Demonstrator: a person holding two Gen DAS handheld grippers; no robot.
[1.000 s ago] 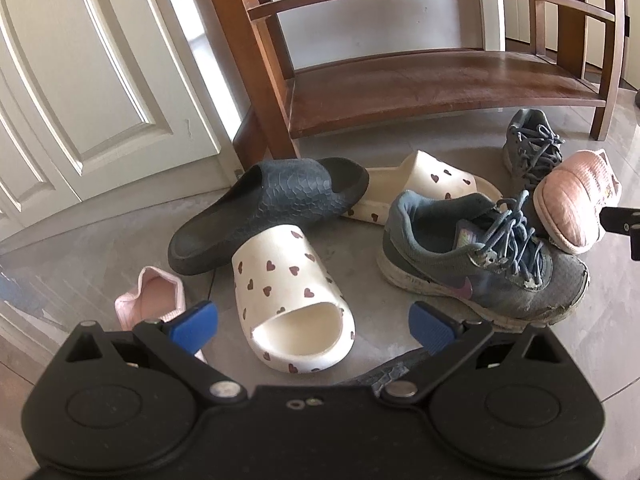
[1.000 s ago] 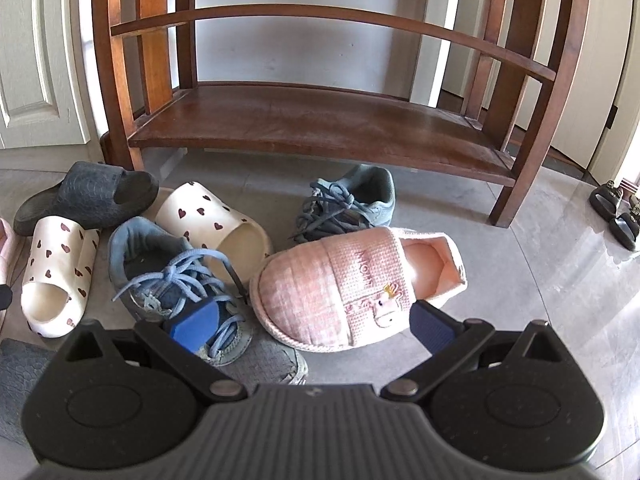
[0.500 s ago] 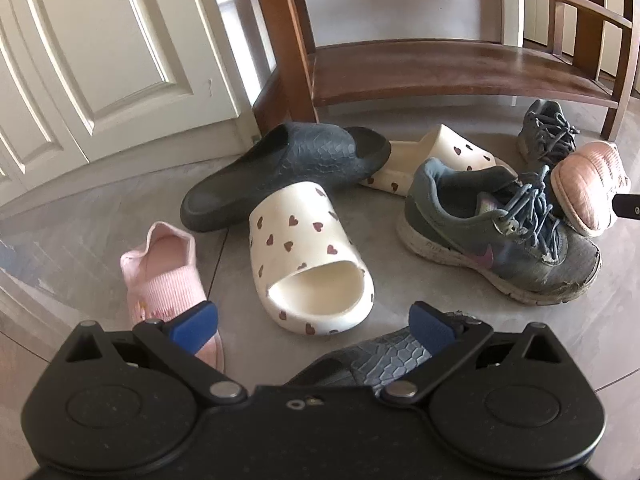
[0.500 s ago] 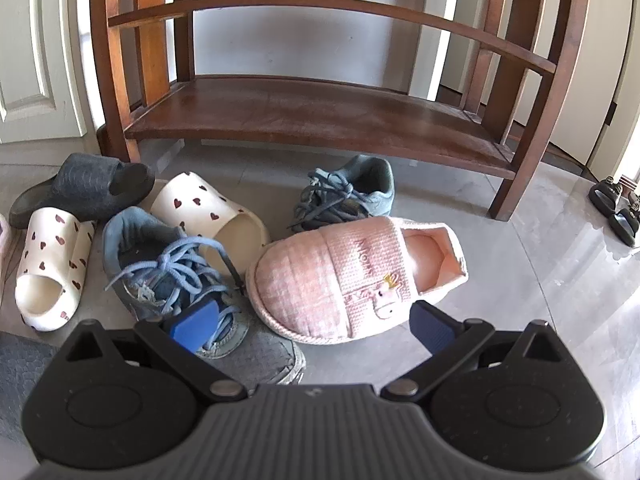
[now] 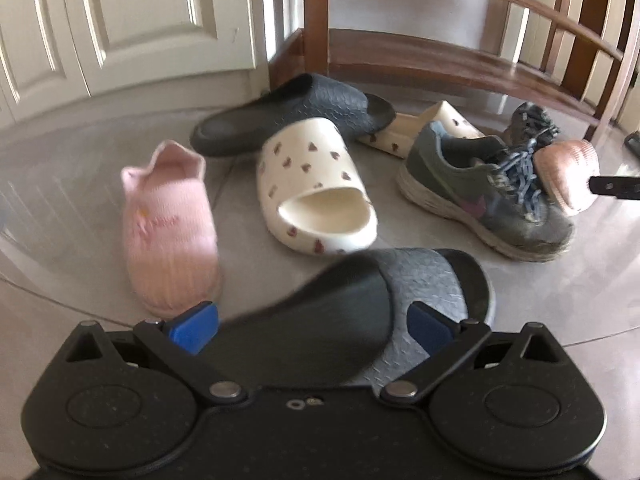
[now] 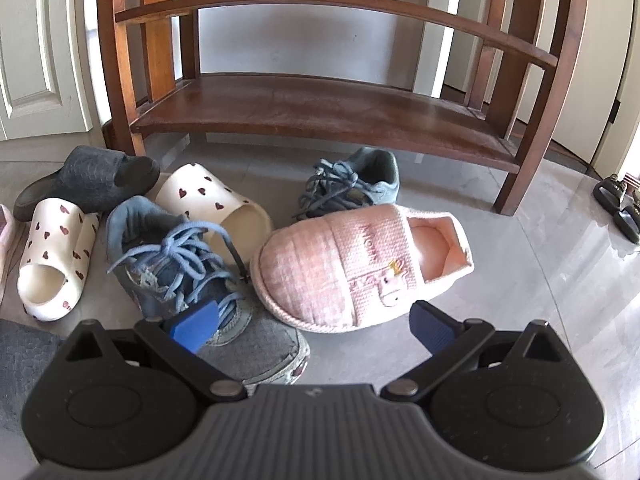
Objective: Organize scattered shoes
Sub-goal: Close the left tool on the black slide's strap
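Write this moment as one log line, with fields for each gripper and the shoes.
left gripper: open, over dark slide | right gripper: open, near pink slipper | shoes: on floor | rack shelf: bare

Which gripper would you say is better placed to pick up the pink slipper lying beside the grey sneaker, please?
Probably right: the right gripper is open with the pink slipper directly ahead, while the left gripper faces a dark slide.

Shoes are lying scattered on the floor (image 6: 560,280) in front of a shoe rack (image 6: 320,108). A slipper (image 6: 352,268) is sitting right of a sneaker (image 6: 192,280), touching it, with a second sneaker (image 6: 360,180) behind them. Two slides (image 6: 56,256) (image 6: 212,204) and a sandal (image 6: 88,180) are lying to the left.
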